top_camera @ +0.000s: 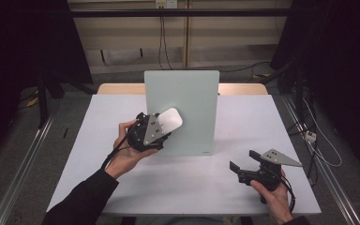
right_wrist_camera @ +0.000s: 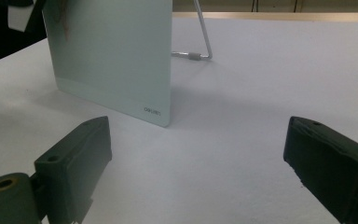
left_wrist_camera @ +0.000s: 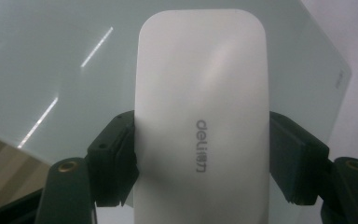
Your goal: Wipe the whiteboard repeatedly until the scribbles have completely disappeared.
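A pale green glass board (top_camera: pixel 187 93) stands upright near the middle of the white table (top_camera: pixel 248 117). My left gripper (top_camera: pixel 163 130) is raised in front of the board's lower left part, shut on a white rounded pad (top_camera: pixel 169 120) marked "deli". In the left gripper view the white pad (left_wrist_camera: pixel 200 116) sits between both black jaws of the left gripper (left_wrist_camera: pixel 200 158), close to the board (left_wrist_camera: pixel 51 70); I cannot tell whether it touches. My right gripper (top_camera: pixel 243 160) rests open near the table's front right. The right gripper (right_wrist_camera: pixel 200 158) faces the board (right_wrist_camera: pixel 116 56) with nothing between its jaws.
A bent wire stand (right_wrist_camera: pixel 205 42) props the board from behind. A wooden strip (top_camera: pixel 117 88) runs along the table's far edge. Cables (top_camera: pixel 318 140) lie on the floor at the right. Dark curtains hang at both sides.
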{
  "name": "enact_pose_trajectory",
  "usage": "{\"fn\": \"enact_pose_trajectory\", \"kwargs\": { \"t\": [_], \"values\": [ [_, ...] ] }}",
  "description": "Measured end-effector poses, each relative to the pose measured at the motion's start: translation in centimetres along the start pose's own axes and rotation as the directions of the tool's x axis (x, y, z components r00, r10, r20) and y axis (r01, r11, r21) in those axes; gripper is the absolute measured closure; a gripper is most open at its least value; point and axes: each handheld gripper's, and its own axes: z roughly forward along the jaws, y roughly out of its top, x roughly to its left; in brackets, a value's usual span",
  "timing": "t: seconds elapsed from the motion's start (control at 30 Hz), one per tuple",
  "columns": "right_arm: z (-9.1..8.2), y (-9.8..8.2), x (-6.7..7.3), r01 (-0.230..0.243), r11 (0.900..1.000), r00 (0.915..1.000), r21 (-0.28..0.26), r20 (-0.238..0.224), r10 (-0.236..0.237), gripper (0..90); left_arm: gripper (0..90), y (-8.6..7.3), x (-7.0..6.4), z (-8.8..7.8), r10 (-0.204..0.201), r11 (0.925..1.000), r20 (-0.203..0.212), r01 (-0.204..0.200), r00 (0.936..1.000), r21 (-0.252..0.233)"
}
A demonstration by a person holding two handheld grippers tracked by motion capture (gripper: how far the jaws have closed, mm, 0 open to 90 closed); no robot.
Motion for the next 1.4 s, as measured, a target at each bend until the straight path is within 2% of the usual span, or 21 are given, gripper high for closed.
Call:
{"fn": "enact_pose_trajectory", "kwargs": {
  "t": [0.07,0.17,0.23,0.3,0.4,0.53,0.67,0.73,0.77,0.83,1.0,1.13,1.3,1.37,1.4],
  "values": [
    [0.0,0.0,0.0,-0.001,1.000,1.0000,-0.002,0.000,0.001,7.9,31.1,-0.7,-0.9,0.2,0.000,1.0000,0.017,-0.001,0.9999,0.010],
    [0.0,0.0,-0.1,-0.004,1.000,1.0000,-0.003,-0.002,0.004,7.9,31.1,-1.5,-2.3,0.6,0.027,0.9987,0.044,-0.029,0.9987,0.043],
    [0.0,0.0,-0.1,-0.010,1.000,0.9999,-0.002,-0.003,0.010,7.9,31.1,-1.7,-2.6,0.7,0.032,0.9986,0.040,-0.034,0.9987,0.041],
    [0.0,0.0,-0.2,-0.013,1.000,0.9999,-0.002,-0.003,0.013,7.9,31.2,-1.4,-2.2,0.6,0.021,0.9991,0.041,-0.023,0.9989,0.035],
    [0.0,0.0,-0.1,-0.010,1.000,0.9999,-0.002,-0.003,0.010,7.9,31.2,-0.6,-1.2,0.3,0.018,0.9995,0.012,-0.018,0.9998,0.028],
    [0.0,0.0,-0.2,-0.013,1.000,0.9999,-0.003,-0.004,0.013,7.9,31.1,0.7,1.0,-0.4,-0.030,0.9994,-0.031,0.030,0.9991,-0.015],
    [-0.1,0.0,-0.2,-0.013,1.000,0.9999,-0.006,-0.006,0.013,7.9,31.2,1.8,3.7,-1.4,-0.106,0.9923,-0.077,0.100,0.9914,-0.073],
    [-0.1,0.0,-0.2,-0.014,1.000,0.9999,-0.006,-0.006,0.014,7.9,31.2,2.1,4.5,-1.6,-0.122,0.9892,-0.098,0.113,0.9877,-0.093],
    [-0.1,0.0,-0.2,-0.014,1.000,0.9999,-0.006,-0.005,0.014,7.9,31.2,2.2,4.5,-1.6,-0.115,0.9902,-0.107,0.106,0.9876,-0.091],
    [-0.1,0.0,-0.1,-0.013,1.000,0.9999,-0.005,-0.005,0.013,7.9,31.2,2.2,4.0,-1.4,-0.094,0.9933,-0.110,0.085,0.9895,-0.078],
    [-0.1,0.0,-0.1,-0.012,1.000,0.9999,-0.004,-0.005,0.012,7.9,31.2,1.3,1.9,-0.6,-0.031,0.9990,-0.061,0.028,0.9976,-0.035],
    [0.0,0.0,-0.2,-0.012,1.000,0.9999,-0.003,-0.006,0.012,7.9,31.1,0.3,0.1,0.0,-0.018,0.9998,-0.020,0.018,0.9996,-0.007],
    [0.0,0.0,-0.2,-0.013,1.000,0.9999,-0.003,-0.006,0.013,7.9,31.2,-0.7,-1.7,0.6,0.020,0.9991,0.033,-0.021,0.9993,0.036],
    [0.0,0.0,-0.1,-0.011,1.000,0.9999,-0.003,-0.004,0.011,7.9,31.2,-0.6,-1.6,0.6,0.023,0.9989,0.033,-0.025,0.9992,0.041],
    [0.0,0.0,-0.1,-0.010,1.000,0.9999,-0.003,-0.005,0.010,7.9,31.2,-0.5,-1.4,0.6,0.004,0.9995,0.038,-0.005,0.9993,0.030]
  ]
}}
